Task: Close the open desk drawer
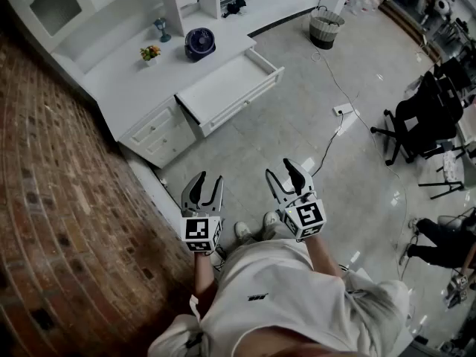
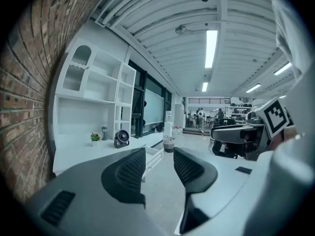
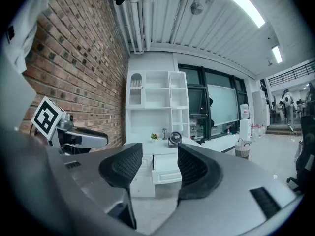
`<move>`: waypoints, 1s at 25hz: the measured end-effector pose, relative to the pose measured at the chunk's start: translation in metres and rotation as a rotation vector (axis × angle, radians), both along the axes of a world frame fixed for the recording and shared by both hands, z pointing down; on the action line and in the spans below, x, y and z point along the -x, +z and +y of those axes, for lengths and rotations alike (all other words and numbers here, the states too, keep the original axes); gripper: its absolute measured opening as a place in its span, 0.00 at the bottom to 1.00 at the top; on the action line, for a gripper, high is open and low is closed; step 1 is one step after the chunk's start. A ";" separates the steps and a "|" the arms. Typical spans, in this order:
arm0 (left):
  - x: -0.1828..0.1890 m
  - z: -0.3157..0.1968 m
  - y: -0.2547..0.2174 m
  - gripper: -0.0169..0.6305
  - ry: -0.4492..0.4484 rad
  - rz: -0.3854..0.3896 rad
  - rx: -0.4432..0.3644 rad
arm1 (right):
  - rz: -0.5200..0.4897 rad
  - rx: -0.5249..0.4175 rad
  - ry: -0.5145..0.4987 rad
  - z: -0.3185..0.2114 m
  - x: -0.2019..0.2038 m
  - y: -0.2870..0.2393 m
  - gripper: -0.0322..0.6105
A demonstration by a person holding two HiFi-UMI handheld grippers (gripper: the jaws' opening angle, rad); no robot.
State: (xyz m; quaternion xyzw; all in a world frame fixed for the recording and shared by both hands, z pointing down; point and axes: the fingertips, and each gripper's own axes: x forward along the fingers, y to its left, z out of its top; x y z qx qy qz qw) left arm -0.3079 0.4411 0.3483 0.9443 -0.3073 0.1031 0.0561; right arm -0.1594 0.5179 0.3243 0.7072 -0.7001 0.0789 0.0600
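The person stands on the tiled floor (image 1: 312, 132), well apart from the white desk (image 1: 123, 76), with a gripper held out in each hand. The left gripper (image 1: 208, 181) has its jaws spread, and nothing sits between them; through the gap you see only floor and the far side of the room. The right gripper (image 1: 282, 171) is the same, jaws apart and empty, and it points toward the desk, so the drawer shows in the gap between its jaws. Neither gripper touches anything.

The drawer (image 1: 227, 88) is pulled far out of the desk's front edge, its white inside bare as far as I can see. Just beside it, at the desk end nearer the brick wall (image 1: 52, 199), is a stack of small closed drawers (image 1: 160, 132).

On the desktop, a dark fan (image 1: 199, 43) stands toward the back edge, behind the open drawer. A small pot of flowers (image 1: 150, 53) stands near it on the wall side, and a little lamp-like piece (image 1: 161, 28) stands farther back, close to the shelves.

Off the desk, a basket (image 1: 326, 28) stands on the floor beyond the drawer. A power strip (image 1: 343, 110) lies on the tiles with its cable trailing, and black chairs (image 1: 416, 121) stand on the far right.
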 end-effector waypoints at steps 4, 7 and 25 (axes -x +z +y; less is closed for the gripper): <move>-0.003 0.000 0.002 0.32 0.000 0.010 0.014 | 0.009 0.023 -0.016 0.000 0.003 0.009 0.37; -0.012 -0.001 0.005 0.32 0.012 0.018 0.022 | 0.008 0.021 -0.024 -0.006 0.000 0.011 0.37; -0.088 -0.079 0.005 0.32 -0.016 -0.009 0.006 | -0.032 -0.023 -0.067 -0.098 -0.070 0.011 0.37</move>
